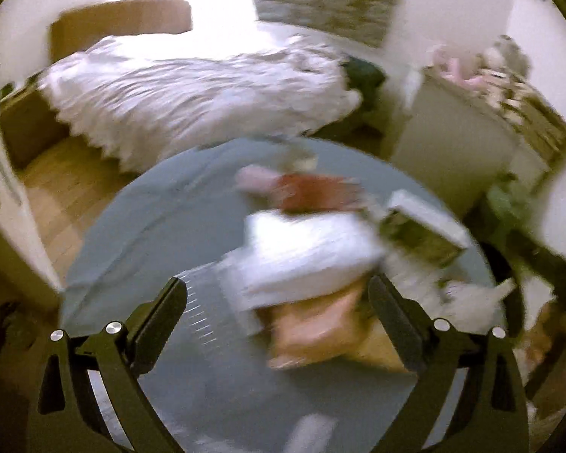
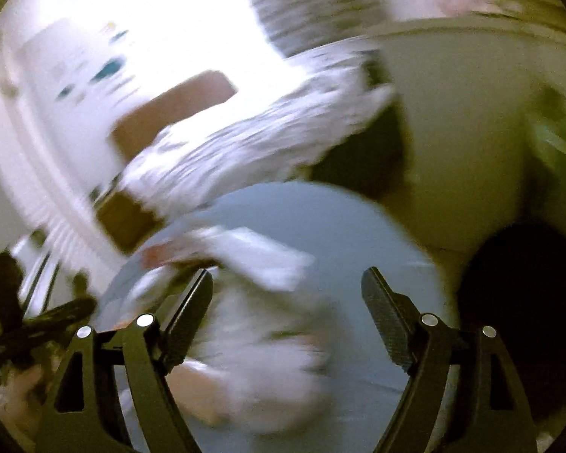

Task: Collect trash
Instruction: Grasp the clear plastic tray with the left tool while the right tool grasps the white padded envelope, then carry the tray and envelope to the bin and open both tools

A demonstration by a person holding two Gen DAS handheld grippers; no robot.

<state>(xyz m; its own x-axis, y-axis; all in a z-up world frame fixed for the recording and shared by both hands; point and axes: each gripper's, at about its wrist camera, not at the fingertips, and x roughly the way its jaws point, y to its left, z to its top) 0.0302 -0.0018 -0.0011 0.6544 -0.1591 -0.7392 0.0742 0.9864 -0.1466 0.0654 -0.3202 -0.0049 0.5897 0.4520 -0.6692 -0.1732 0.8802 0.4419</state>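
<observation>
While both views blur, we see our left gripper point(image 1: 277, 324) and right gripper point(image 2: 286, 317) with jaws wide, empty, above crumpled white and pink trash point(image 1: 305, 260) on the round grey bench point(image 1: 151, 226).

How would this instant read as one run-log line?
left gripper: open, empty | right gripper: open, empty | round table: blurred litter
</observation>
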